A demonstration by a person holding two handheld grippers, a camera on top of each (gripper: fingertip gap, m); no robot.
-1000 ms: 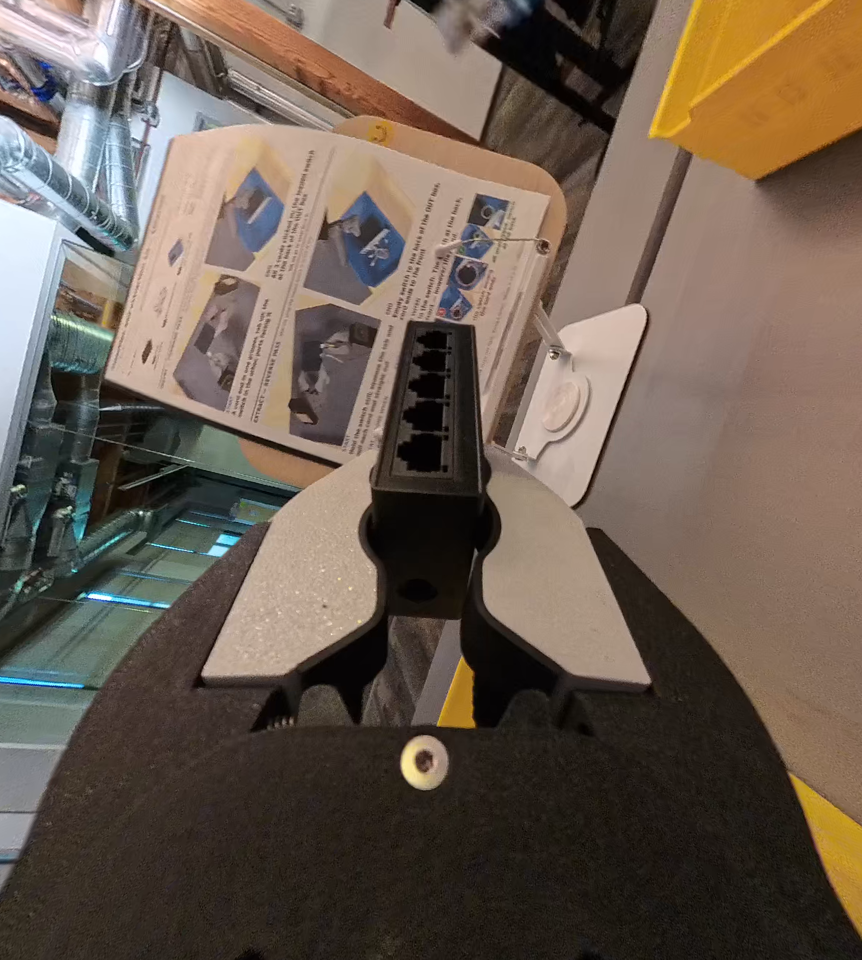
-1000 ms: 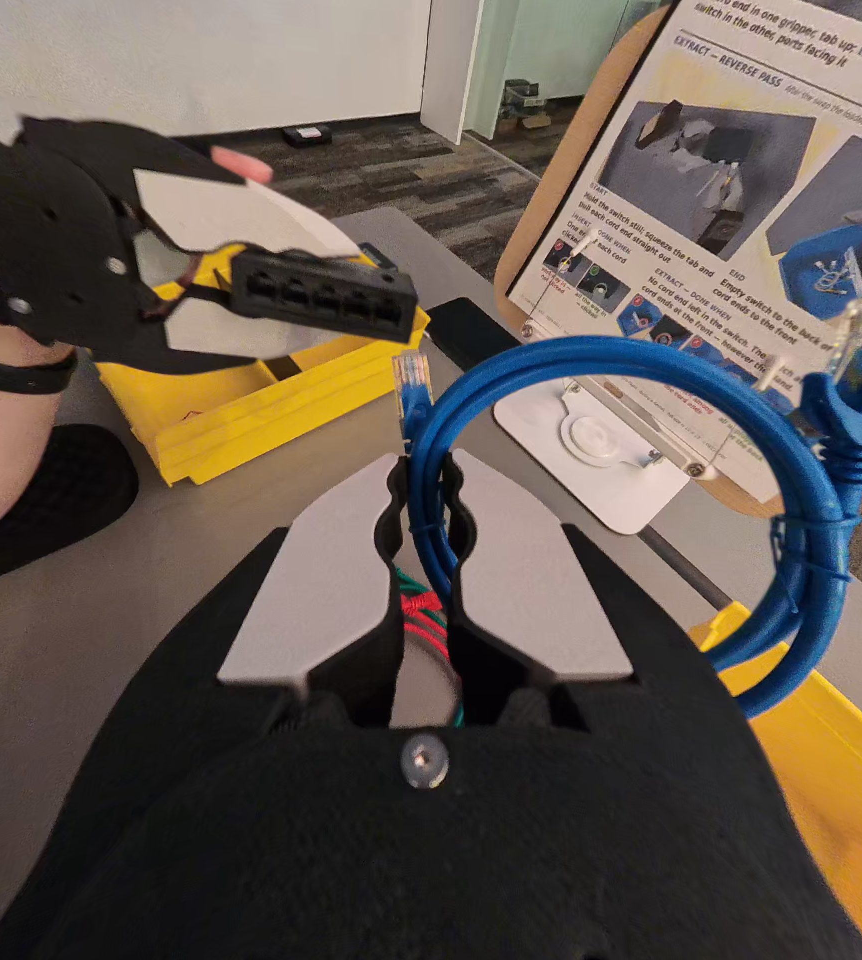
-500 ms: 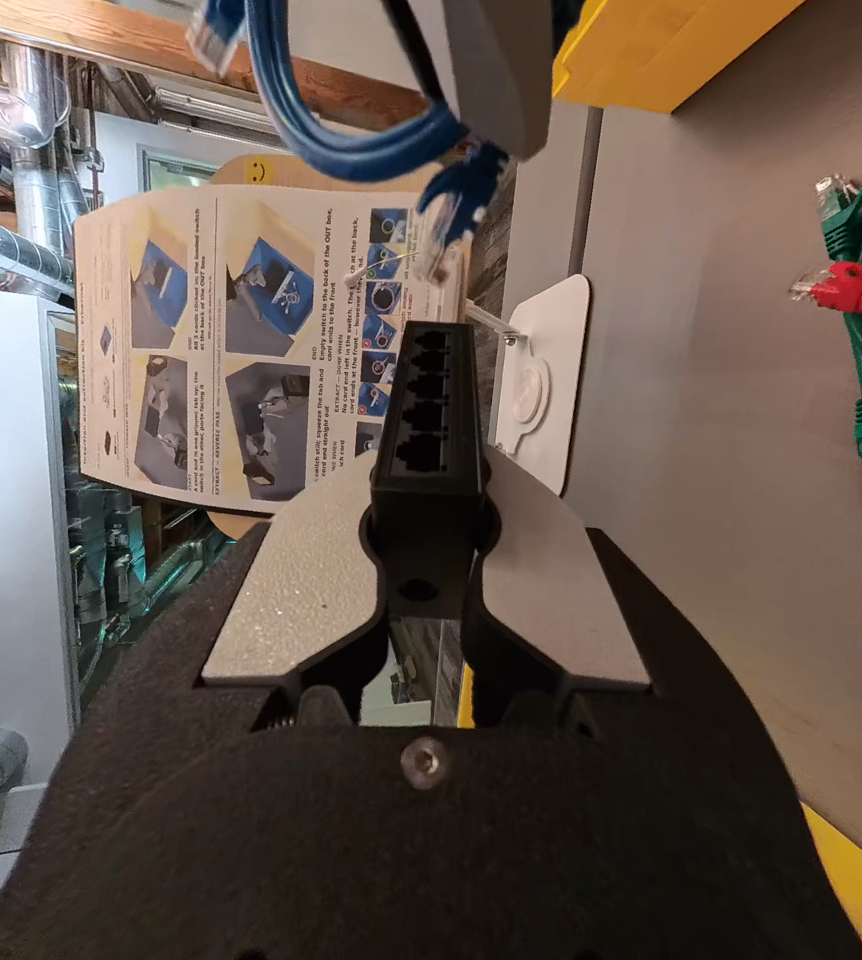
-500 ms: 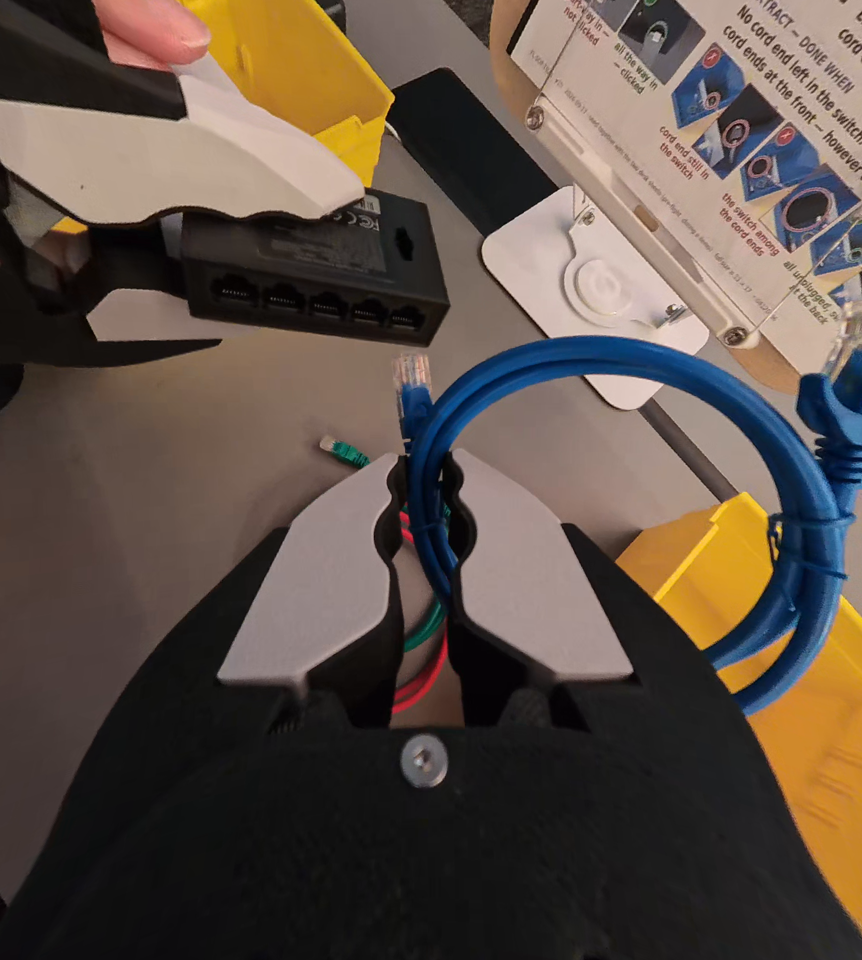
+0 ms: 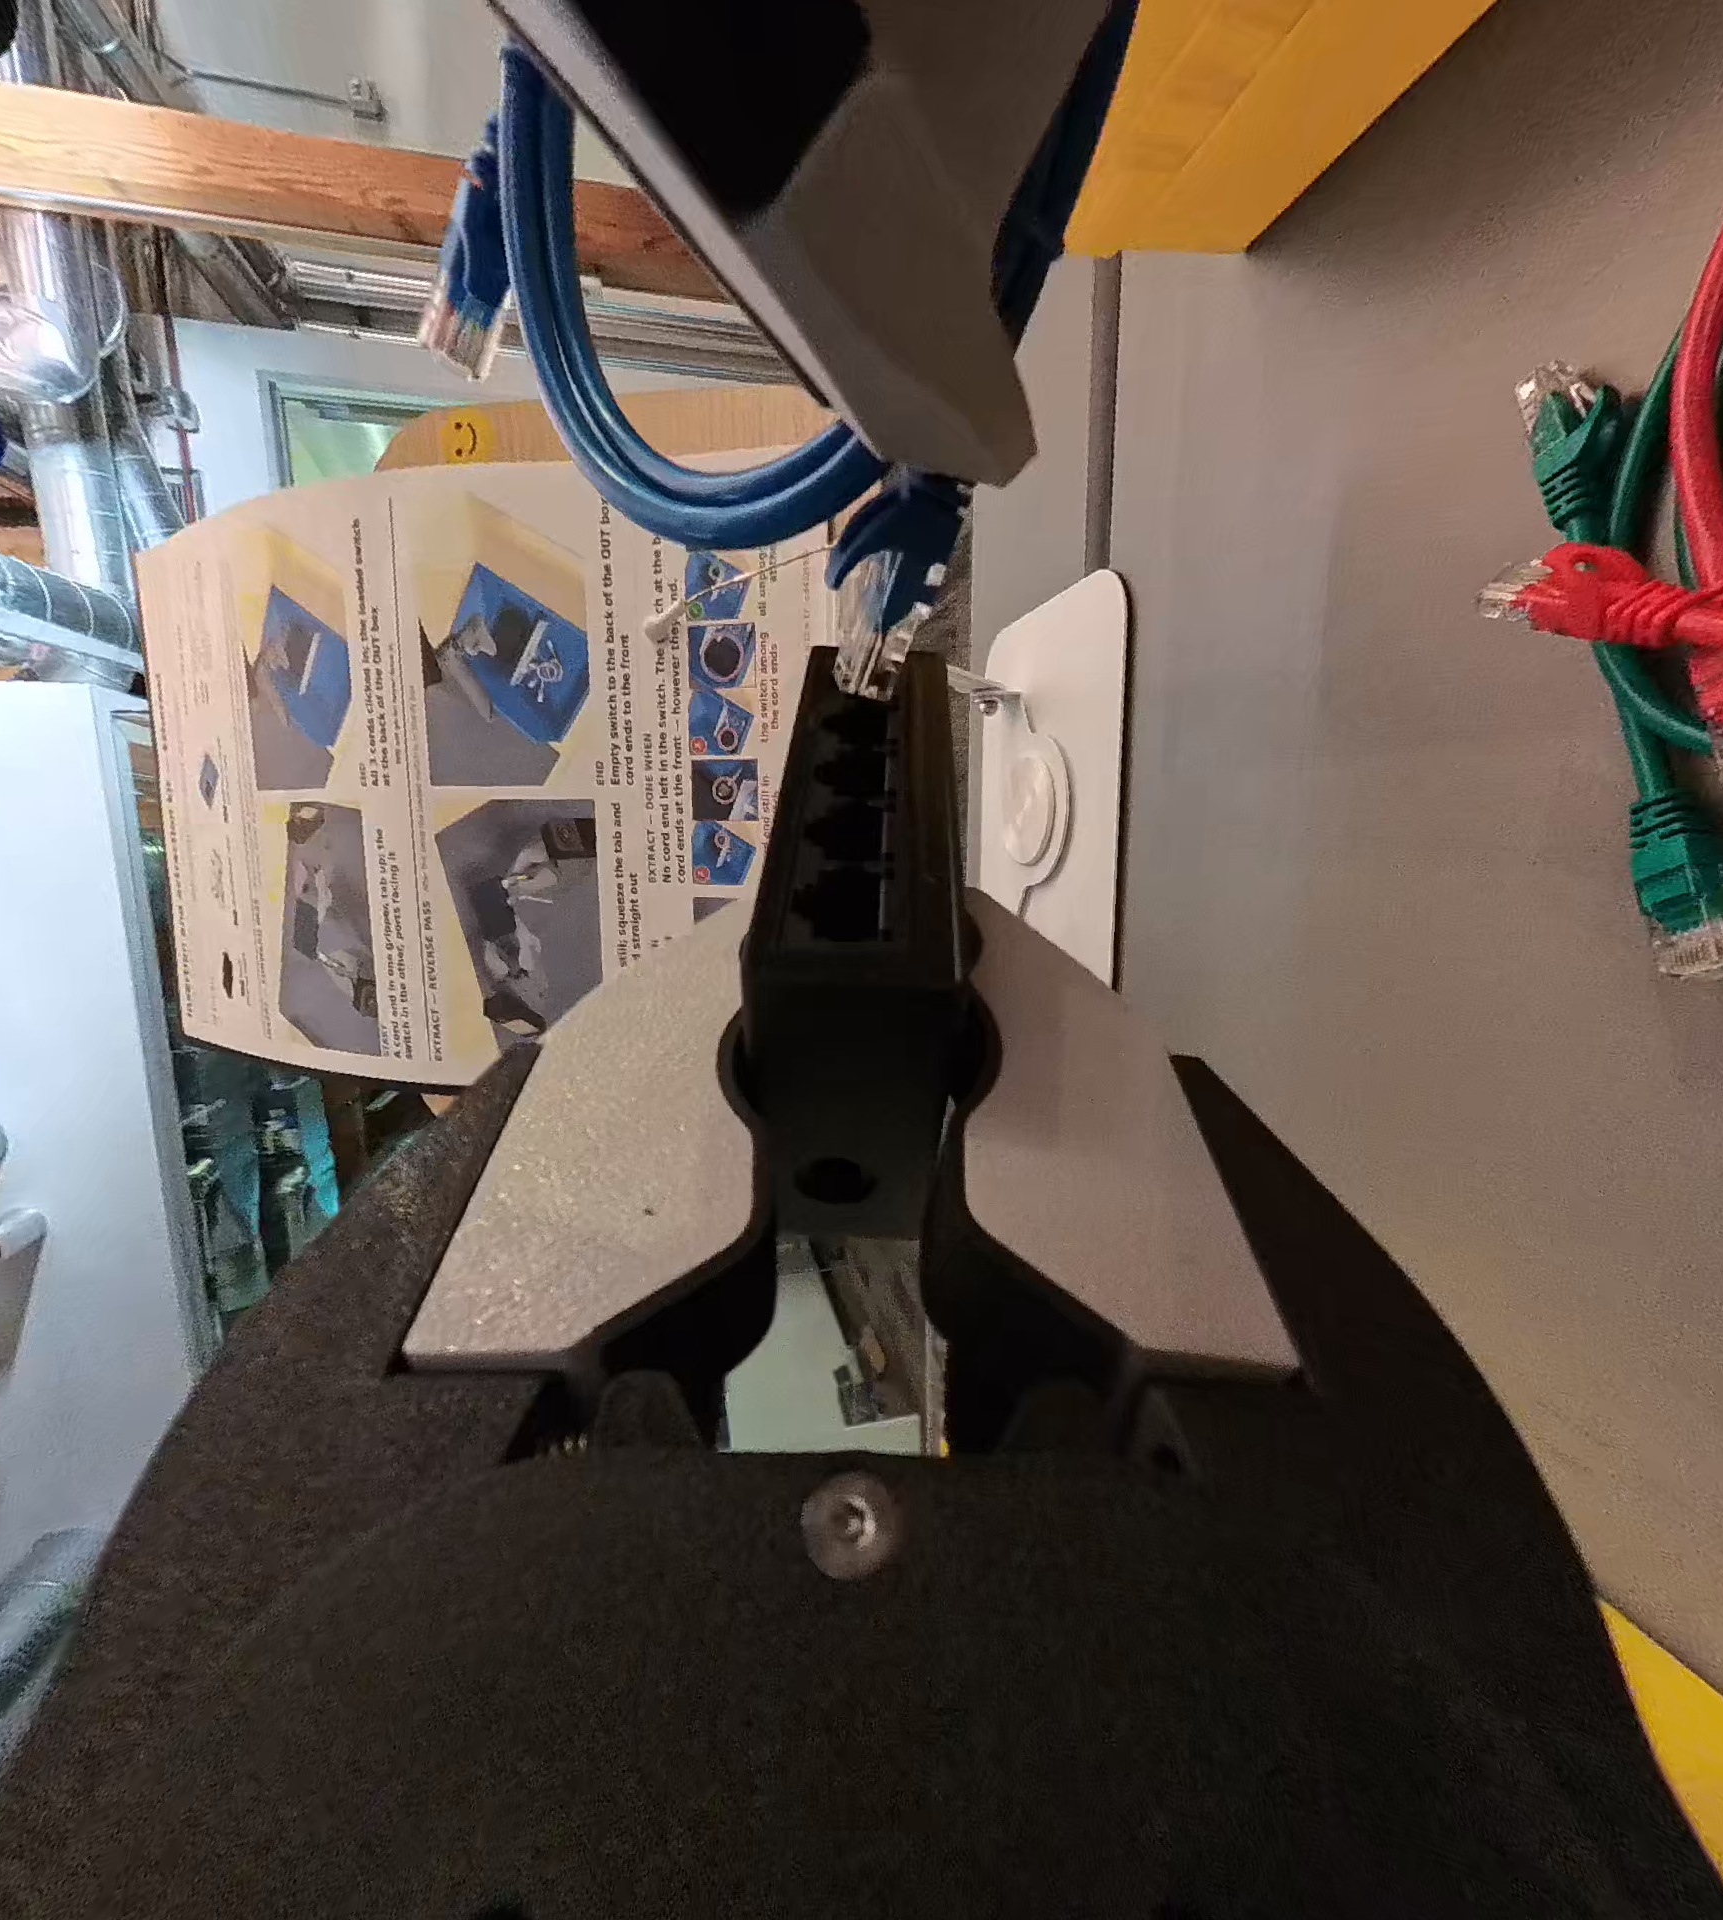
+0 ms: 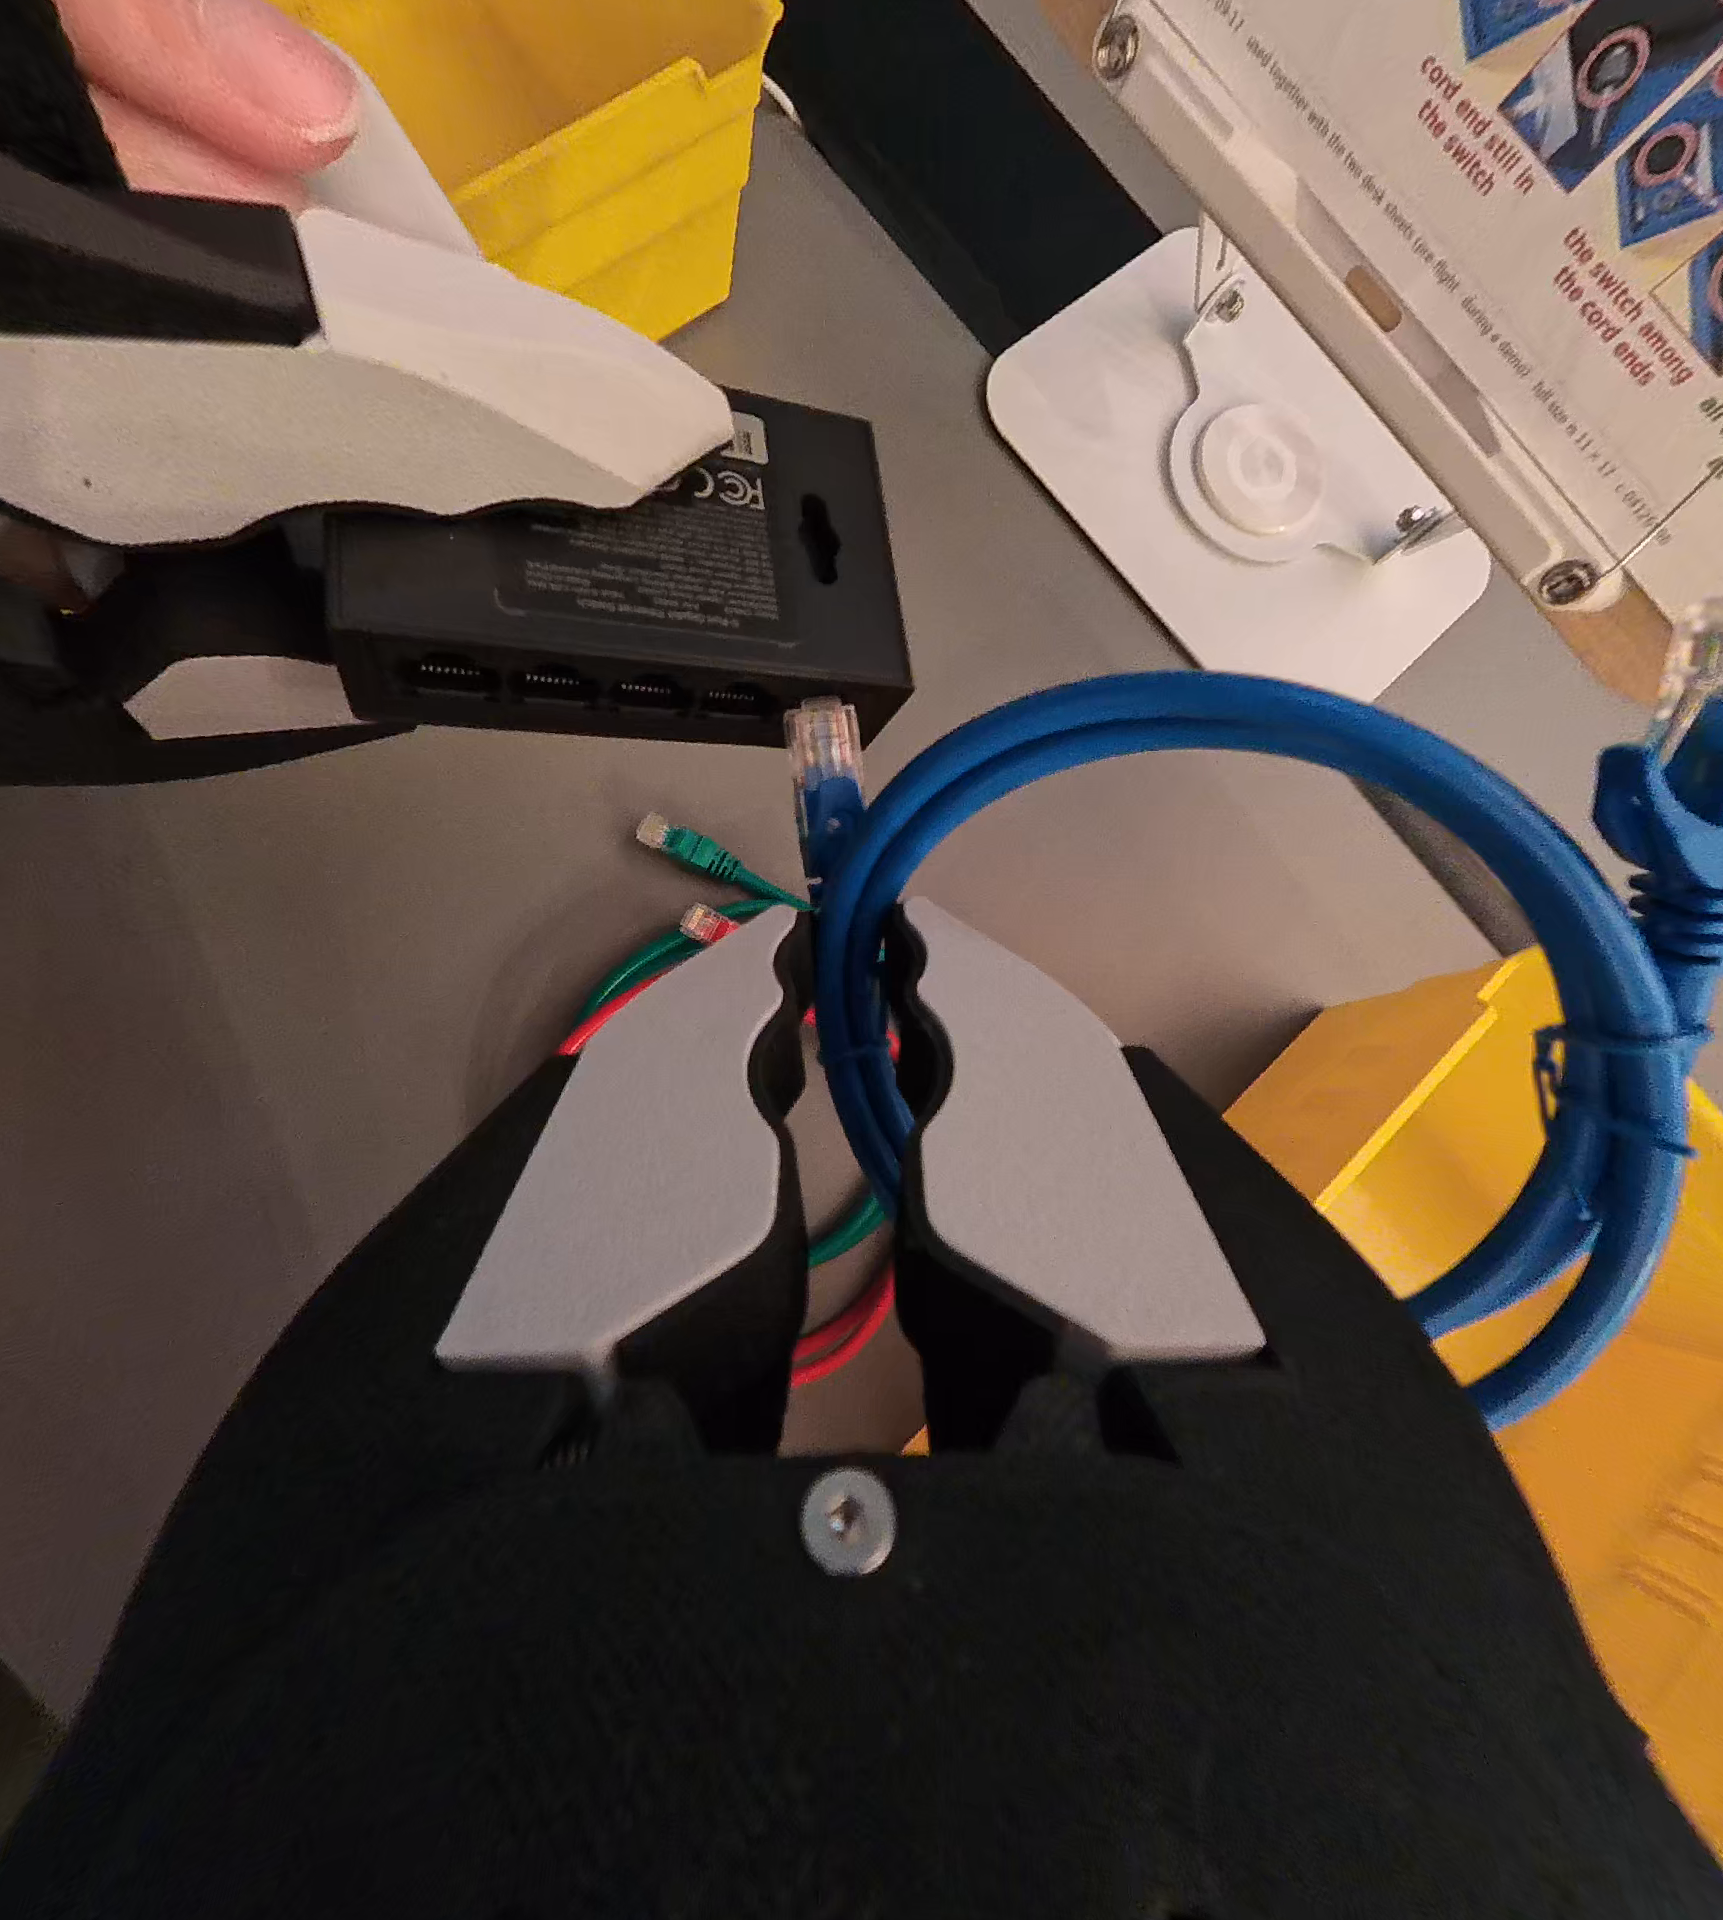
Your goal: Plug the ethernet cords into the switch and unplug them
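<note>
Barely visible: blue plug (image 6: 824, 743) at switch (image 6: 618, 613) port.

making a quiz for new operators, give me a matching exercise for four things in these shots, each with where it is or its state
Things:
1. switch
2. blue cord
3. green cord
4. yellow bin

Places or states:
A. lying loose on the grey table
B. clamped in the right hand-held gripper
C. standing on the table beside the right hand-held gripper
D. clamped in the left hand-held gripper

Pairs: 1-D, 2-B, 3-A, 4-C
</note>
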